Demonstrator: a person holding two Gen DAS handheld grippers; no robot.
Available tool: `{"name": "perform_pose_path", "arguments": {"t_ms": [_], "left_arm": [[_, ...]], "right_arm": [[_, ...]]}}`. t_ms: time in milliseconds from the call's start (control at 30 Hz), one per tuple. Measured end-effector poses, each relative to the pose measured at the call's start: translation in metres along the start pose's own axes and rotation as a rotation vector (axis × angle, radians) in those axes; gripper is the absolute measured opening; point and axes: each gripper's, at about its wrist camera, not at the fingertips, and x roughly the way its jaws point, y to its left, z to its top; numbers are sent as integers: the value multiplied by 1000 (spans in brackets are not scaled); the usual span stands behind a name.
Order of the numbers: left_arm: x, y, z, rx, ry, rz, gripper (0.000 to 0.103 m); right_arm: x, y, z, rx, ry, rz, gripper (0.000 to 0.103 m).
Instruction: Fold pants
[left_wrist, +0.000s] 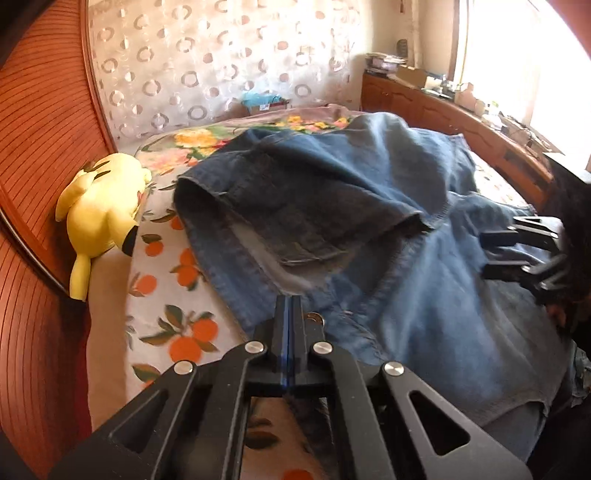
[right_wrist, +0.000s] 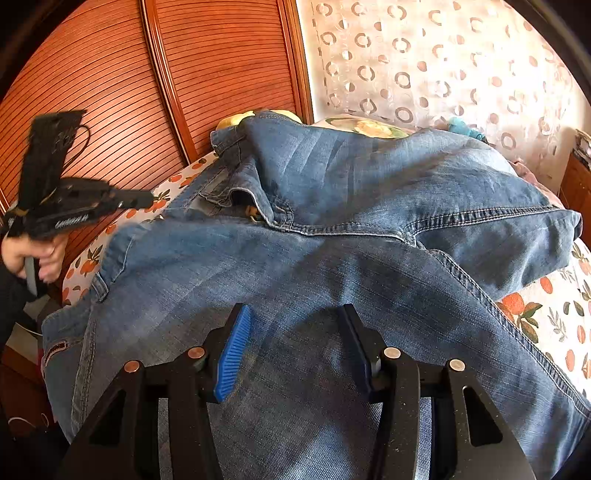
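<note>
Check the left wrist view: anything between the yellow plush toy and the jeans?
Nothing but bare bedspread, printed with oranges, lies between the yellow plush toy and the near edge of the jeans. The left wrist view shows it.

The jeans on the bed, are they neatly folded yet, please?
Not yet: the jeans lie rumpled on the bedspread, one part flopped loosely over the rest.

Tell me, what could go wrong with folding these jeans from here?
The left tongs are shut with no denim between them, so a lift would likely raise nothing. The jeans lie bunched, with one part flopped over another; a fold now could trap wrinkles. The right tongs are open just above the cloth and may pinch only its top layer.
</note>
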Motion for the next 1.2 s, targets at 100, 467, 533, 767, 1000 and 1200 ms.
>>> {"name": "perform_pose_path", "arguments": {"t_ms": [100, 467, 533, 767, 1000, 1200], "left_arm": [[9, 8, 2, -16, 32, -11, 0], [19, 5, -10, -84, 55, -93, 27], [22, 5, -9, -90, 45, -92, 36], [30, -9, -10, -17, 7, -7, 46], [23, -9, -5, 3, 21, -43, 5], [25, 3, -5, -29, 11, -31, 5]], "right_arm": [[-1, 1, 0, -1, 0, -1, 52], [-1, 0, 0, 5, 2, 10, 52], [-1, 0, 0, 7, 3, 12, 52], [-1, -1, 0, 15, 1, 20, 53], [-2, -3, 0, 24, 1, 30, 53], [-1, -4, 0, 30, 0, 35, 53]]}}
